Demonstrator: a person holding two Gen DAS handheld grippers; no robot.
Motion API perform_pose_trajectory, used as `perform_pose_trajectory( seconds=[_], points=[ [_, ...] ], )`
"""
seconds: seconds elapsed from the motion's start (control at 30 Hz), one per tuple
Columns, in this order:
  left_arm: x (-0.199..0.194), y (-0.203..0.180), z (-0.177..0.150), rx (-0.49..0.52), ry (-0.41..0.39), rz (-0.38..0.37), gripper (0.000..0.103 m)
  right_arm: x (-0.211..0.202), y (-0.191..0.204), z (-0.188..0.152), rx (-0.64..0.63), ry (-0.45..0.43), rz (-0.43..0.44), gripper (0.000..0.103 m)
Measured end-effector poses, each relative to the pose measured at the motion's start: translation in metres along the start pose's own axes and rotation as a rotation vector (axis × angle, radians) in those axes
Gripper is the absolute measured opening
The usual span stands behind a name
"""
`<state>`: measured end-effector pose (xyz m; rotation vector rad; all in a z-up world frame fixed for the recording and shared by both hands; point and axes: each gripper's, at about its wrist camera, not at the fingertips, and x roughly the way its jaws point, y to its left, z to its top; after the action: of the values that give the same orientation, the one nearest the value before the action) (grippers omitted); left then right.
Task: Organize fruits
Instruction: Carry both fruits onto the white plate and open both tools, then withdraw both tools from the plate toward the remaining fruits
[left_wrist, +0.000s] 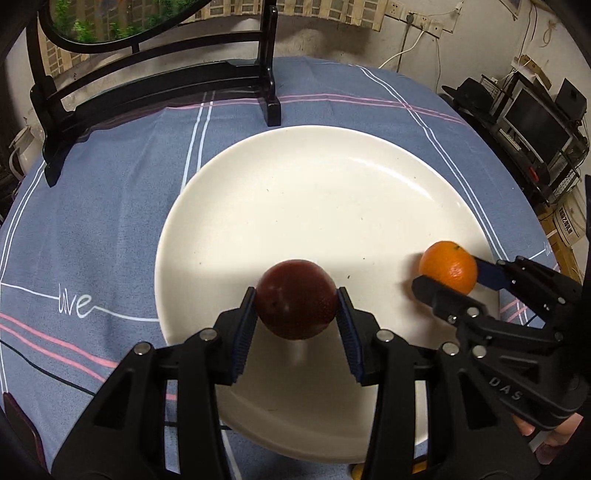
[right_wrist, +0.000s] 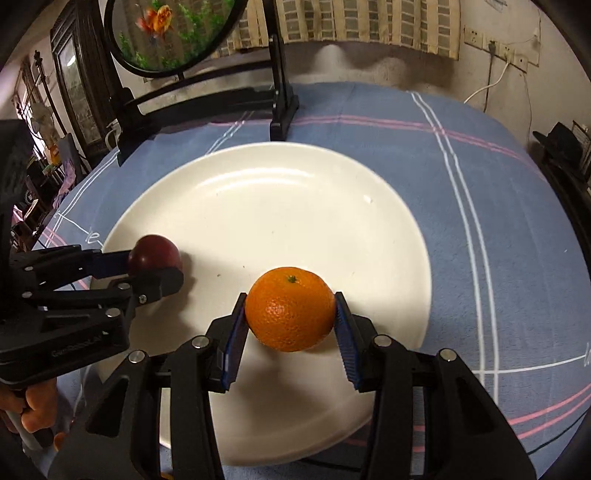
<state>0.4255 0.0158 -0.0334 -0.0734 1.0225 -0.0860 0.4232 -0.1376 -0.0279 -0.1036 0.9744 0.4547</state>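
A dark red round fruit (left_wrist: 295, 301) hangs just above the near part of a large white plate (left_wrist: 314, 192), and my left gripper (left_wrist: 296, 295) is shut on it, blue pads pressing both sides. To its right my right gripper (left_wrist: 448, 276) is shut on an orange (left_wrist: 448, 264) over the plate's right edge. In the right wrist view the orange (right_wrist: 291, 310) sits between the right gripper's (right_wrist: 291, 300) pads above the plate (right_wrist: 277, 206), stem end up. The left gripper (right_wrist: 155, 265) holds the red fruit (right_wrist: 155, 249) at the plate's left rim. Each fruit casts a shadow on the plate below.
The plate lies on a round table under a blue-grey cloth (left_wrist: 110, 206) with white and pink stripes. A black wooden stand (left_wrist: 155, 85) with a round framed picture (right_wrist: 173, 29) rises at the far edge. A shelf with a monitor (left_wrist: 535, 125) stands beyond the table's right side.
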Motion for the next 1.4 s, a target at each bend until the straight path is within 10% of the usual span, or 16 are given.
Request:
perform_pose_trajectory(
  seconds=[0.37, 0.9, 1.07, 1.4],
  points=[
    [-0.081, 0.007, -0.015, 0.014, -0.204, 0.076, 0.093, -0.059, 0.018, -0.011, -0.027, -0.116, -0.03, 0.064],
    [-0.169, 0.021, -0.249, -0.077, -0.223, 0.024, 0.098, -0.19, 0.093, -0.209, -0.135, -0.23, 0.078, 0.064],
    [-0.156, 0.031, -0.277, -0.125, -0.172, 0.1, 0.098, -0.184, 0.107, -0.238, -0.152, -0.191, 0.097, 0.064],
    [-0.159, 0.049, -0.284, -0.199, -0.202, -0.035, 0.098, -0.168, 0.115, -0.254, -0.159, -0.139, 0.141, 0.064]
  ],
)
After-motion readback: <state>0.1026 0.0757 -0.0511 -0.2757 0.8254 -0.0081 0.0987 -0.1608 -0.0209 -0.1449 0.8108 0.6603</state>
